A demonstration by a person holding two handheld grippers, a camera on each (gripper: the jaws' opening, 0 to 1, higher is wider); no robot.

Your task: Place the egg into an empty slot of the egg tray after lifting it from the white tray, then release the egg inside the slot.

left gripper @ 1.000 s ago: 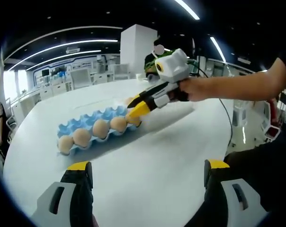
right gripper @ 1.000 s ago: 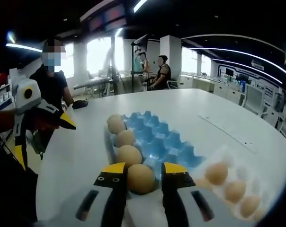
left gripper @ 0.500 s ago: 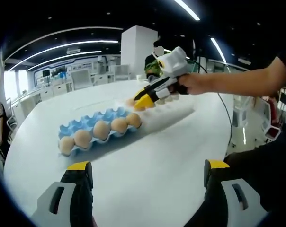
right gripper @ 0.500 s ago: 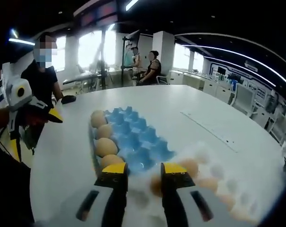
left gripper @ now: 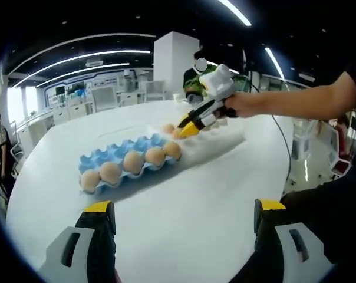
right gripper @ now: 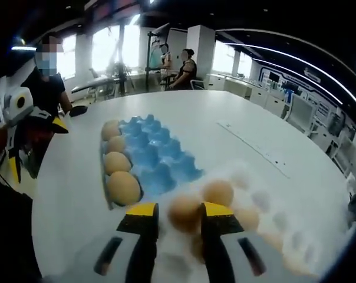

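My right gripper point(right gripper: 179, 219) brackets, jaws parted and unclosed, an egg point(right gripper: 184, 212) still in the white tray point(right gripper: 266, 227) beside the egg tray point(right gripper: 157, 162); closing off-centre could crack it; left gripper point(left gripper: 178, 213) idles open.

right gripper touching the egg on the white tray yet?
Cannot tell. In the right gripper view the egg sits between the right gripper tips above the white tray, but motion blur hides any contact or gap.

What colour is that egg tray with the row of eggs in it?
The egg tray is light blue, and the eggs are tan. It shows best in the right gripper view.
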